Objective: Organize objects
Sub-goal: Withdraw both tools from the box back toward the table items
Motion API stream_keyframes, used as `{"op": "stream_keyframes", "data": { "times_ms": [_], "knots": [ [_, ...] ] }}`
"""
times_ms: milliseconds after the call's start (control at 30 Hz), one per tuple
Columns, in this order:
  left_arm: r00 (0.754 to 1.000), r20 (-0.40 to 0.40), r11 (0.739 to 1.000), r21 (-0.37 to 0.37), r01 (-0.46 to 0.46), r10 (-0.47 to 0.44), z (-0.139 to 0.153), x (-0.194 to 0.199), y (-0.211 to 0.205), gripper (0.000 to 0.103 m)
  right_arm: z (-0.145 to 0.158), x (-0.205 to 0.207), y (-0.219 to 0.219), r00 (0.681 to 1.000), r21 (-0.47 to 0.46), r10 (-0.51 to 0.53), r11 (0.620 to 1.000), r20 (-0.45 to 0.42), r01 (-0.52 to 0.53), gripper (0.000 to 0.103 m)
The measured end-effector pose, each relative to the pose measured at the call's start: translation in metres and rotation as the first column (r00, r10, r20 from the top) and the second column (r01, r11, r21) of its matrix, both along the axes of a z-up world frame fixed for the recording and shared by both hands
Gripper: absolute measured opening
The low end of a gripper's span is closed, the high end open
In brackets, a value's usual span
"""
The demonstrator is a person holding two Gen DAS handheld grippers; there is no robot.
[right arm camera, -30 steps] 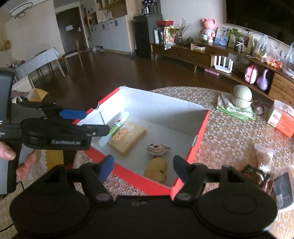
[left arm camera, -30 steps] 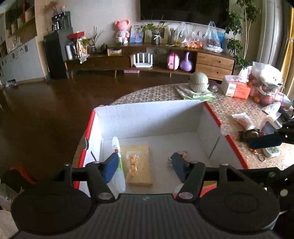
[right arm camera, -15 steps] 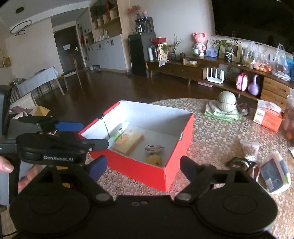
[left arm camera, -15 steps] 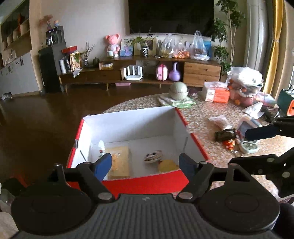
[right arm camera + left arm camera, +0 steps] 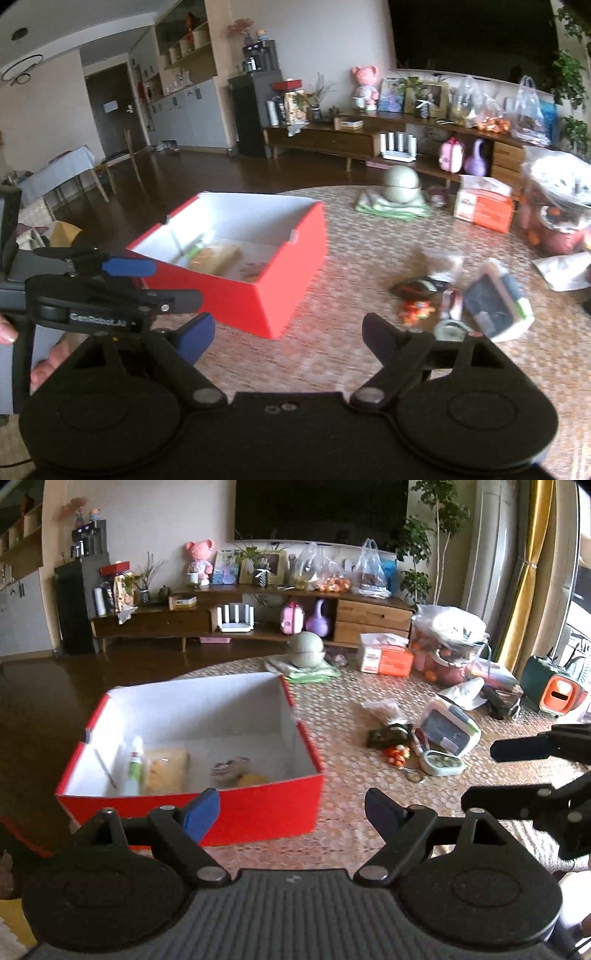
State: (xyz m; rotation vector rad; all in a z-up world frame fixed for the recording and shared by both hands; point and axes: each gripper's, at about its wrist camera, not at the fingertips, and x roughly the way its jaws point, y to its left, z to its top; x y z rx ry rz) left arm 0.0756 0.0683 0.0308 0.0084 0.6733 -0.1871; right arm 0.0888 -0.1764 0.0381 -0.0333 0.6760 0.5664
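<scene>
the box [image 5: 258, 812] looks like matt card, red outside, white inside. the table [image 5: 343, 709] wears a lacy, rough cloth. the grippers' [image 5: 291, 808] arms are matt black plastic. the floor [image 5: 207, 170] is glossy dark wood. shelf bags [image 5: 369, 572] are shiny clear plastic.

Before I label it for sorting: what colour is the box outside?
Red box outside, white inside; clearest in left wrist view.

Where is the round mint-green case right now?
In the left wrist view, the round mint-green case lies on the table right of the red box, beside the keyring.
</scene>
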Motion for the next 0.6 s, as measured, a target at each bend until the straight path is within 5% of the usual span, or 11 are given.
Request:
{"op": "stream_keyframes", "data": {
  "times_ms": [200,600],
  "knots": [
    [0.999,-0.013,0.999,-0.022,0.038,-0.038,-0.014,0.011,-0.038,0.102,-0.018,0.01,-0.05,0.997,-0.037,-0.077,0.996,-0.003,0.077,0.087],
    [0.997,-0.023,0.997,0.037,0.071,-0.07,-0.042,0.053,-0.106,0.103,-0.045,0.053,-0.125,0.975,-0.067,-0.216,0.975,-0.041,0.213,0.087]
  ]
}}
